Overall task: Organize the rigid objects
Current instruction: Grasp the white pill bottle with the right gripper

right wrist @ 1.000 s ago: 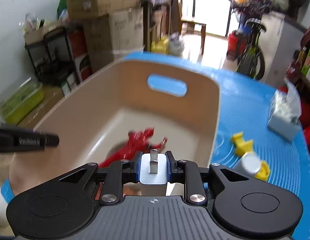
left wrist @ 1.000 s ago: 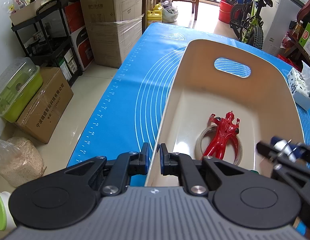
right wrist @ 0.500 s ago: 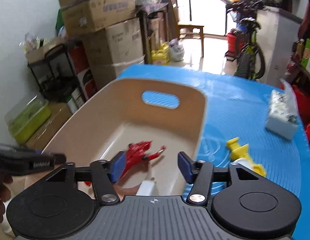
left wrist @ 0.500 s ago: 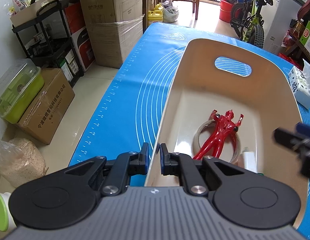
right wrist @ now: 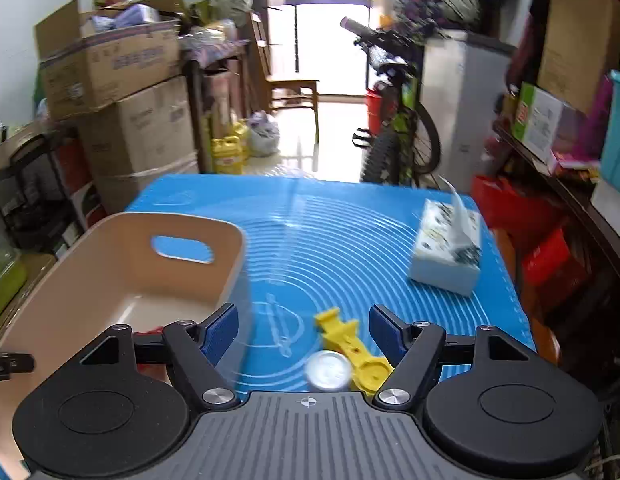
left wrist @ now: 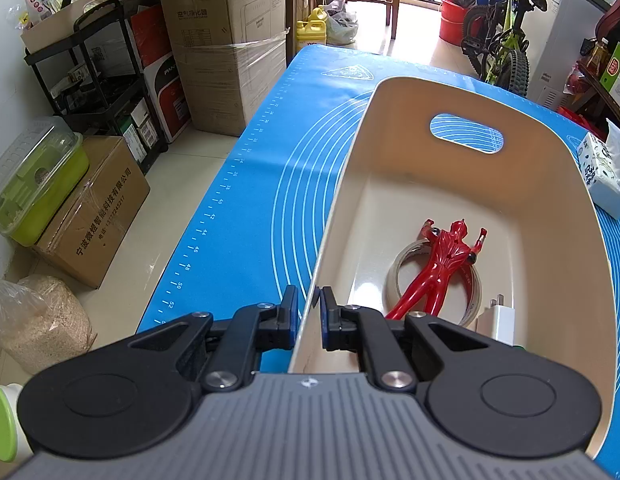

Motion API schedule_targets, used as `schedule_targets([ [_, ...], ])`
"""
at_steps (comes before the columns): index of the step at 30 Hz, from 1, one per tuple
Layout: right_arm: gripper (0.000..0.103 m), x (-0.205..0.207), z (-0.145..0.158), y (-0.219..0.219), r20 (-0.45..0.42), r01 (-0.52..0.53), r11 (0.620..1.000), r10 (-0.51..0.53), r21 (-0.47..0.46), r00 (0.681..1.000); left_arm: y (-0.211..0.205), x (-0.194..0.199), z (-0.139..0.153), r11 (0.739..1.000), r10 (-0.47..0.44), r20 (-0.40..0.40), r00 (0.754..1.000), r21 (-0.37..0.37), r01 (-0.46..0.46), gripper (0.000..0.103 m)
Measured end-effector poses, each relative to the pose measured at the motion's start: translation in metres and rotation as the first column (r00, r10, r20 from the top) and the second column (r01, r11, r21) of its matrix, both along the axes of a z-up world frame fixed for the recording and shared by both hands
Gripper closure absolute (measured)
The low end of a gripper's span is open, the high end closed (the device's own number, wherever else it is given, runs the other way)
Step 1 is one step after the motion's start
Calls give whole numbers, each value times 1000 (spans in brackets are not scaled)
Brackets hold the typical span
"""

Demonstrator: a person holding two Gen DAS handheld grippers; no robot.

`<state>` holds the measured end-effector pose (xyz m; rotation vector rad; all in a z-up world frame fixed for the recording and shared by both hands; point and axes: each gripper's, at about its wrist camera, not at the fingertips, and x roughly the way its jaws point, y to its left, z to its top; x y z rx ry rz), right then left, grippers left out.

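Observation:
A cream bin (left wrist: 522, 184) stands on the blue mat (left wrist: 265, 200). My left gripper (left wrist: 308, 312) is shut on the bin's near left wall. Inside lie a red figure (left wrist: 444, 264) across a tape roll (left wrist: 398, 276), and a white plug adapter (left wrist: 498, 320) by the near wall. In the right wrist view my right gripper (right wrist: 303, 330) hangs over the mat right of the bin (right wrist: 109, 276), its jaws opening with nothing between the pads. A yellow toy (right wrist: 350, 342) and a silver round cap (right wrist: 328, 370) lie on the mat below it.
A tissue pack (right wrist: 448, 248) sits at the mat's right side. Cardboard boxes (left wrist: 229, 52), a black shelf cart (left wrist: 89, 80) and a green container (left wrist: 33, 184) stand on the floor to the left. A bicycle (right wrist: 394, 132) is beyond the table's far end.
My right gripper let go of the white plug adapter, which now lies in the bin. It opened wide and swung right, out over the yellow toy. The left gripper kept its hold.

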<state>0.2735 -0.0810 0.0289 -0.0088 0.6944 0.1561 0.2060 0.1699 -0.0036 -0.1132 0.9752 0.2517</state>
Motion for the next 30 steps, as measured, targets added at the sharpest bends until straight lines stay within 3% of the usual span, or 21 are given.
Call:
schedule_targets([
  [9,26,16,-47,-8,-146,13,1000,-15,-13,989,0,0,0,1000,0,0,1000,0,0,90],
  [22,28,33,-85,-1,-175,34,998,-43,-54,984,-3,0,-1,1000,-5,-1,1000,11,5,90],
  [30,60,39,-93,0,-196,18,999,-27,-47,980,-3,0,0,1000,-2,-1,1000,8,2,90],
])
